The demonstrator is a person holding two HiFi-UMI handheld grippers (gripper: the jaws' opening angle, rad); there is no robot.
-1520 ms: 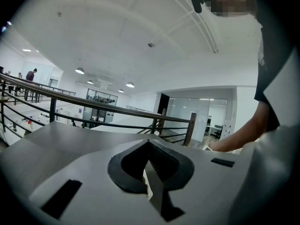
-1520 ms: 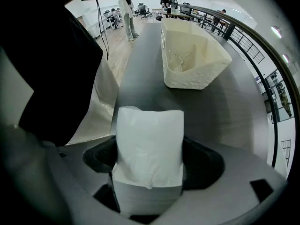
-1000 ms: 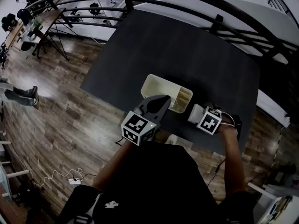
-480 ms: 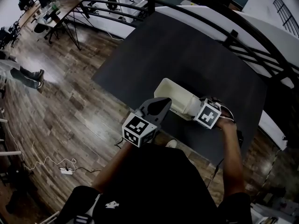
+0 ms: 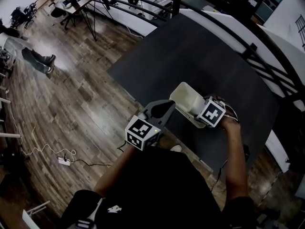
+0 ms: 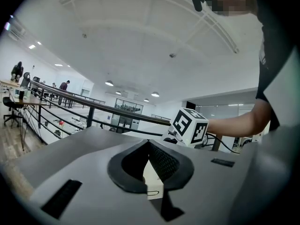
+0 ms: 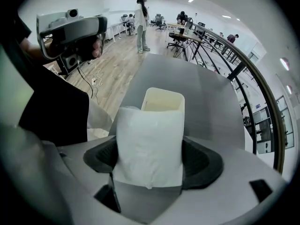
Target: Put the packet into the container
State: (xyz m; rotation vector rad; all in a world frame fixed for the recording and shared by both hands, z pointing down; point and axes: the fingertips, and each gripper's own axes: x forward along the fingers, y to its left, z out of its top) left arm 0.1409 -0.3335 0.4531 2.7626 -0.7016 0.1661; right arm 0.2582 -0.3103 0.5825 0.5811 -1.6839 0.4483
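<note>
Holding packet (image 7: 149, 144) | right gripper (image 7: 150, 159) | long axis toward container (image 7: 164, 100)

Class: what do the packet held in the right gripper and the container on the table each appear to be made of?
The packet is probably soft white plastic film or paper, matte; it creases and bulges between the jaws. The container is likely rigid cream plastic, smooth, with thin even walls and rounded moulded corners.
</note>
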